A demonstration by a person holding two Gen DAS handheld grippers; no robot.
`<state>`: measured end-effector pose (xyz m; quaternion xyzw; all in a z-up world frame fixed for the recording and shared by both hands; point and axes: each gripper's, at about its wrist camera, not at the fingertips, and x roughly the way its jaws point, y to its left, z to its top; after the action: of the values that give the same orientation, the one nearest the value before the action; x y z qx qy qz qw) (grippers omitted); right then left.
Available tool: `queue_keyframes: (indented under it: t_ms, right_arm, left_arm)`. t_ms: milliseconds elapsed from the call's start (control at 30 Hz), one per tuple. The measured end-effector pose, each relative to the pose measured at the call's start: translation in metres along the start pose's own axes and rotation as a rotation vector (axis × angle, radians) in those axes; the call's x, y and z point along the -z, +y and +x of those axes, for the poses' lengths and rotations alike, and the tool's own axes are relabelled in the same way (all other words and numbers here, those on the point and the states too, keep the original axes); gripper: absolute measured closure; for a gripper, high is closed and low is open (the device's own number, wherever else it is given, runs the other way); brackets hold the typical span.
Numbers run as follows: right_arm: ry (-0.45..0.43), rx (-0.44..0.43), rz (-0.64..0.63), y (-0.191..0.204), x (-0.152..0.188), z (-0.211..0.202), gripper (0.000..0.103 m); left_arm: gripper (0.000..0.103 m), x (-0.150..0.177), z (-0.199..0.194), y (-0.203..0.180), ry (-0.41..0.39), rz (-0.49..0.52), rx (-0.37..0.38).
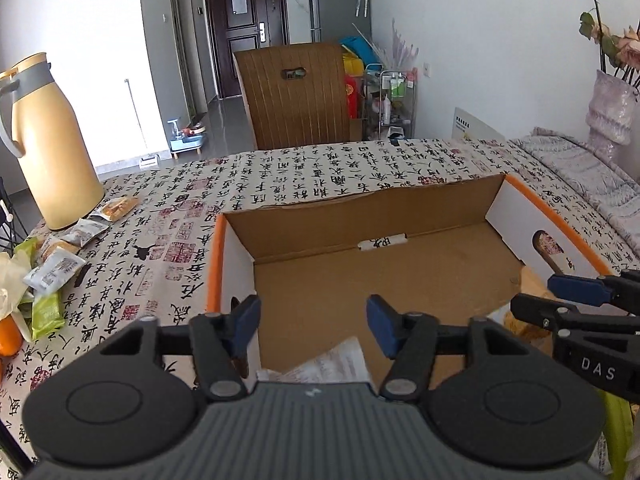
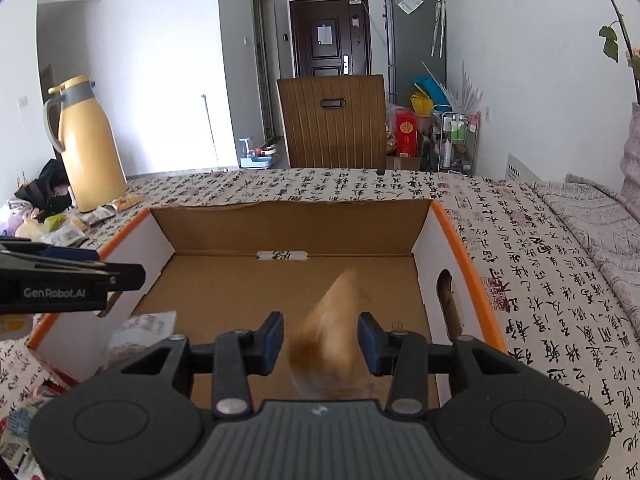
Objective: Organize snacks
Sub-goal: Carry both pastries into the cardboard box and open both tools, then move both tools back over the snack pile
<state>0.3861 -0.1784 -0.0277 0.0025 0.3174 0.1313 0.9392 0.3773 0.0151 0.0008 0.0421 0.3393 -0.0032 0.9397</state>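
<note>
Here the left hand-held gripper (image 1: 313,325) gapes empty over the box (image 1: 400,216); right hand-held gripper (image 2: 320,344), part-open, flanks a blurred snack (image 2: 328,340).

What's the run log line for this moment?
left gripper: open over box | right gripper: open, blurred snack between jaws | packet: in box

Table (image 1: 320,168) under a calligraphy-print cloth, bearing an open cardboard box (image 1: 360,220), yellow jug (image 1: 52,148), and scattered snack packets (image 1: 56,268).
</note>
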Motion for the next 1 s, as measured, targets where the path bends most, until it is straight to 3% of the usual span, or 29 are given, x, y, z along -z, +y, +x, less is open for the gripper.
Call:
queue_keyframes:
  t_ms: [67, 133, 200, 300, 1000]
  right_arm:
    - [-0.003, 0.006, -0.003, 0.0, 0.001, -0.002, 0.045]
    - [-0.013, 0.008, -0.004, 0.001, 0.002, -0.006, 0.024]
    - [-0.022, 0.009, -0.004, 0.001, 0.002, -0.011, 0.014]
    - [-0.031, 0.021, -0.002, 0.001, 0.004, -0.022, 0.001]
    - [-0.096, 0.094, 0.027, 0.037, 0.047, -0.106, 0.0]
  left_arm:
    - [0.018, 0.0, -0.004, 0.0, -0.015, 0.0, -0.007]
    - [0.013, 0.001, -0.011, 0.001, -0.033, -0.001, -0.002]
    - [0.001, 0.002, -0.018, 0.004, -0.048, -0.003, -0.007]
    - [0.0, 0.004, -0.032, 0.009, -0.073, -0.007, -0.013]
    - [0.0, 0.076, -0.152, 0.081, -0.128, -0.129, -0.073]
